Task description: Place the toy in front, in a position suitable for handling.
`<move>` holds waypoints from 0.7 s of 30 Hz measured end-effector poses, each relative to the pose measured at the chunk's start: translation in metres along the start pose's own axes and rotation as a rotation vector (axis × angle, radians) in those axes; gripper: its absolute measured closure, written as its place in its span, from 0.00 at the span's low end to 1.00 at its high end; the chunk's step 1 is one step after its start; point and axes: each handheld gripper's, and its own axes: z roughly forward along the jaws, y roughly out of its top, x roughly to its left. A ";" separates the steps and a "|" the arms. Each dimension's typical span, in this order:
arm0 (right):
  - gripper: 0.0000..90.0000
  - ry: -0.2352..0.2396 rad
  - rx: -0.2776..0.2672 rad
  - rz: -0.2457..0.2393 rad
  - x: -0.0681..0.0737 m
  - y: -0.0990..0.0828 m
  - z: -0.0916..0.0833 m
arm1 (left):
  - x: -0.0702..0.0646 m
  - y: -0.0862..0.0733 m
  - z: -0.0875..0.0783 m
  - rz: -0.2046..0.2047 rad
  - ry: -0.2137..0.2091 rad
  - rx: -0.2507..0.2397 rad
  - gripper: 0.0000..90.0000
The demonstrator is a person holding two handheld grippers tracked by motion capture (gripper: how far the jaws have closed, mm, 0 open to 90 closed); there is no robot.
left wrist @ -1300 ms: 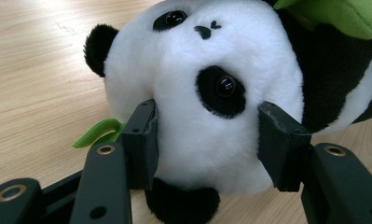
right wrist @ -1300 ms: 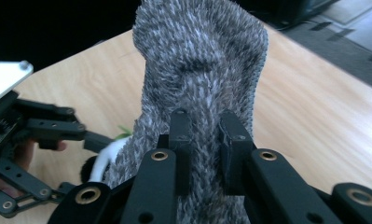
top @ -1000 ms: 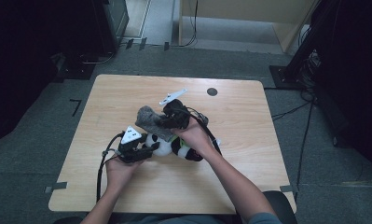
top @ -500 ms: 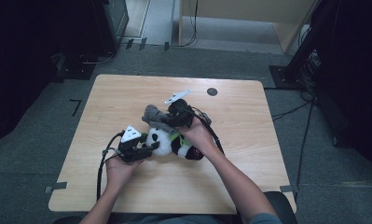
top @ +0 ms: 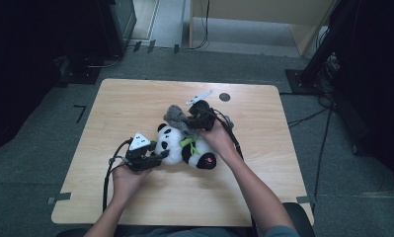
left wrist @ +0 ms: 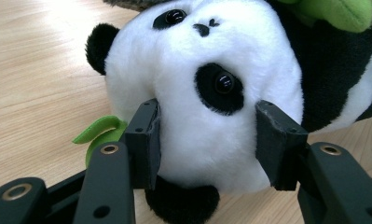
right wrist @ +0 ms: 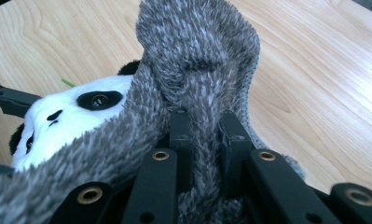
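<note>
The toy panda (top: 184, 148) lies on its side near the middle of the counter (top: 135, 103); in the high view its long line runs from left to right and a little toward the person, with the white head at the left and the black feet at the right; its face looks up and away from the person; a green bit (top: 188, 142) sits at its neck. A fuzzy grey cloth (top: 176, 116) lies bunched just behind the panda, touching its head and back; in the right gripper view the grey cloth (right wrist: 197, 60) stands up in a fold and drapes over the panda's head (right wrist: 67, 121).

The counter is pale wood with round corners; a small dark round spot (top: 224, 97) sits near its far edge; the floor around it is grey, with black stands and cables at the sides and bits of tape near the counter's front corners.

The left claw (top: 157, 157) lies low and flat, pointing right at the panda's head; in the left gripper view the left claw (left wrist: 207, 140) has its two pads pressed on both sides of the white head (left wrist: 207, 84), pinching it. The right claw (top: 190, 119) points left and away from the person, with the hand bent over the panda's body; in the right gripper view the right claw (right wrist: 204, 135) is squeezed tight on a fold of the grey cloth.
</note>
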 end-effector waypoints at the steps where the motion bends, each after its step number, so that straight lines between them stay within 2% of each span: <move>1: 0.89 0.000 -0.005 0.003 -0.001 0.000 -0.001 | 0.000 0.000 0.000 0.000 0.000 -0.001 0.53; 8: 0.89 -0.055 -0.030 0.023 -0.012 0.001 -0.014 | 0.001 -0.001 0.000 -0.003 -0.007 0.001 0.53; 11: 0.89 -0.076 -0.045 0.052 -0.023 -0.002 -0.022 | 0.002 -0.001 0.000 -0.007 -0.010 -0.002 0.53; 15: 0.89 -0.057 -0.108 0.098 -0.033 -0.004 -0.036 | 0.004 -0.002 0.001 -0.012 -0.018 -0.008 0.52; 21: 0.89 -0.025 -0.197 0.104 -0.036 -0.002 -0.062 | 0.003 0.000 0.000 -0.009 -0.010 -0.001 0.52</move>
